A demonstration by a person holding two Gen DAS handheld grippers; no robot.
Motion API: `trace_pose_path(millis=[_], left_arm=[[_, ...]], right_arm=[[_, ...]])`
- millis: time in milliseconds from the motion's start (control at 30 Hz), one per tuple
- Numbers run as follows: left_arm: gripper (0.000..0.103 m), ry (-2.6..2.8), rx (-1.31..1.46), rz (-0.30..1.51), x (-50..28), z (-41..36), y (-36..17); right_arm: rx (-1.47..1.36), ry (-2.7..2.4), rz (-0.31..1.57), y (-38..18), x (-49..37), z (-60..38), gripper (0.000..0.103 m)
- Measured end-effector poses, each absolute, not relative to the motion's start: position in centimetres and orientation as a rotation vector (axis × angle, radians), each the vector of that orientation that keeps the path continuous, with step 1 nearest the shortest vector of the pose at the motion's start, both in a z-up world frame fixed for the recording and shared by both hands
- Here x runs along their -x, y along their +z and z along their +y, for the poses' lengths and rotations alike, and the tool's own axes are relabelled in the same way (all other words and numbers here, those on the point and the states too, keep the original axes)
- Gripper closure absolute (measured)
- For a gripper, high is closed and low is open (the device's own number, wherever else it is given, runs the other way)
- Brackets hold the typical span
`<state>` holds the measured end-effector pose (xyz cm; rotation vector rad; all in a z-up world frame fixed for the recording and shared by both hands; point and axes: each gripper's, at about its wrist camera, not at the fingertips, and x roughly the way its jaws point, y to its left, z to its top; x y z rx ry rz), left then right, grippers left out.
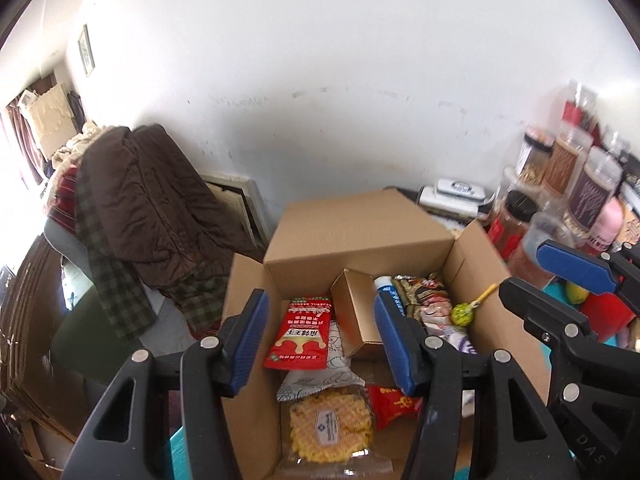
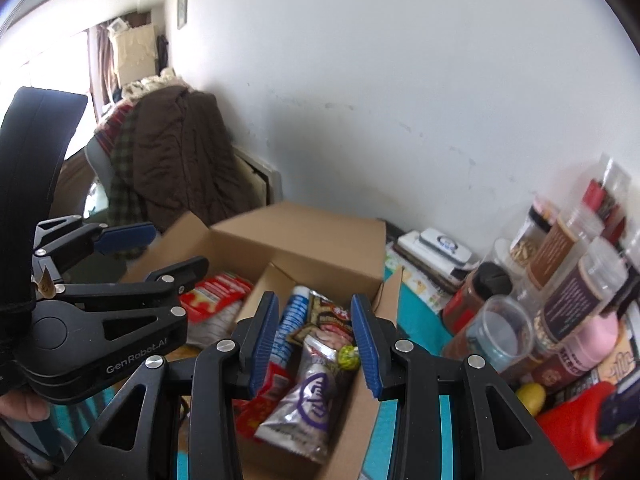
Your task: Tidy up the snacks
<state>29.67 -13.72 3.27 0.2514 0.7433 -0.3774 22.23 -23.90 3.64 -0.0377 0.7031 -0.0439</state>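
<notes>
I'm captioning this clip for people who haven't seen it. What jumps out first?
An open cardboard box sits dead centre, packed with snacks: a red sachet, a yellow waffle pack, a green lollipop. Both grippers, left gripper and right gripper, hang empty above it. To the right of the box, clear jars crowd the table.

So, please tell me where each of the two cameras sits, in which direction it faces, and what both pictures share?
Left wrist view: sits on the left gripper, looks down into the open cardboard box; its own open fingers show, with the right gripper at the right edge.
Right wrist view: sits on the right gripper, faces the box's right side and the jars; the left gripper and a fingertip show at left.
Shared: the box, the lollipop, the white wall.
</notes>
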Motion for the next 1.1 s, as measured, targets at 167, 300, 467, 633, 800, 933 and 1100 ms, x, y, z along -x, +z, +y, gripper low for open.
trace_pose_path(millis=[167, 300, 467, 633, 800, 933, 1100], left_arm=[[0.048, -0.376, -0.223, 0.681, -26.8, -12.1, 6.7], [0.048, -0.374, -0.190, 0.637, -24.3, -10.6, 9.0], [0.048, -0.388, -0.168, 0.597, -21.3, -9.2, 10.7], [0.048, -0.402, -0.146, 0.551, -18.3, -8.1, 12.3], [0.027, -0.413, -0.132, 0.476, -14.4, -7.0, 13.4], [0.027, -0.434, -0.128, 0.464, -12.1, -6.3, 13.3], [0.027, -0.441, -0.130, 0.468, -9.6, -5.4, 12.4]], right_arm=[[0.040, -0.034, 0.636, 6.8, -19.7, -23.0, 0.060], [0.038, -0.035, 0.581, 9.1, -17.0, -22.2, 0.060], [0.030, -0.040, 0.523, 10.9, -13.6, -21.4, 0.052], [0.032, -0.050, 0.478, 12.1, -10.3, -20.8, 0.051], [0.028, -0.053, 0.445, 12.6, -6.9, -19.9, 0.044], [0.031, -0.056, 0.427, 12.4, -4.4, -19.3, 0.036], [0.029, -0.052, 0.418, 11.7, -2.0, -18.4, 0.030]])
